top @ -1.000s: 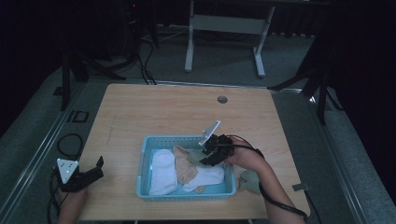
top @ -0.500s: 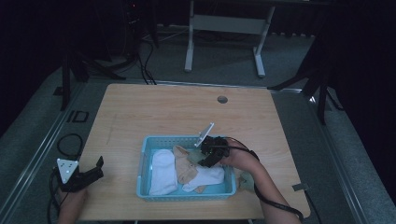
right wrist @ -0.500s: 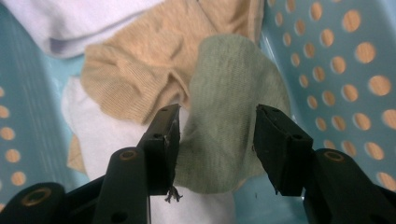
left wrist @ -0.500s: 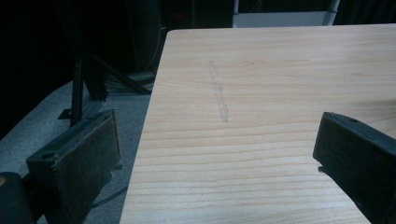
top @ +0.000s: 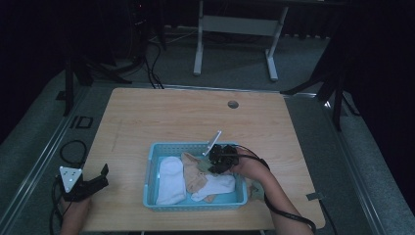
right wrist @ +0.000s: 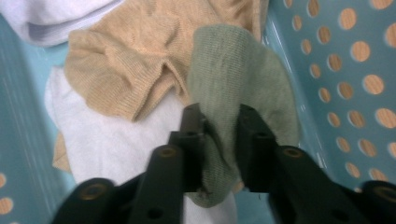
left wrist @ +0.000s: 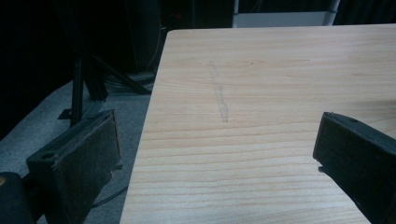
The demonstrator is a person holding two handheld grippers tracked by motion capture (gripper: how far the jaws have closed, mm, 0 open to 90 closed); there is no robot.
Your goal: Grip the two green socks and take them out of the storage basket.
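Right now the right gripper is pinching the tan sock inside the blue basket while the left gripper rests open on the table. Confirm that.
Not quite: the right gripper is pinching the green sock, not the tan sock beside it, as the right gripper view shows. The rest holds: it is inside the blue basket, and the left gripper rests open on the table.

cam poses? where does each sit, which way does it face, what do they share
High view: above the near edge, facing forward and down on the table; forearms, both grippers.
Left gripper view: on the left gripper, along bare wood; jaws wide apart.
Right gripper view: on the right gripper, down into the blue basket; jaws pinch the green sock.
Shared: basket, socks (high, right).
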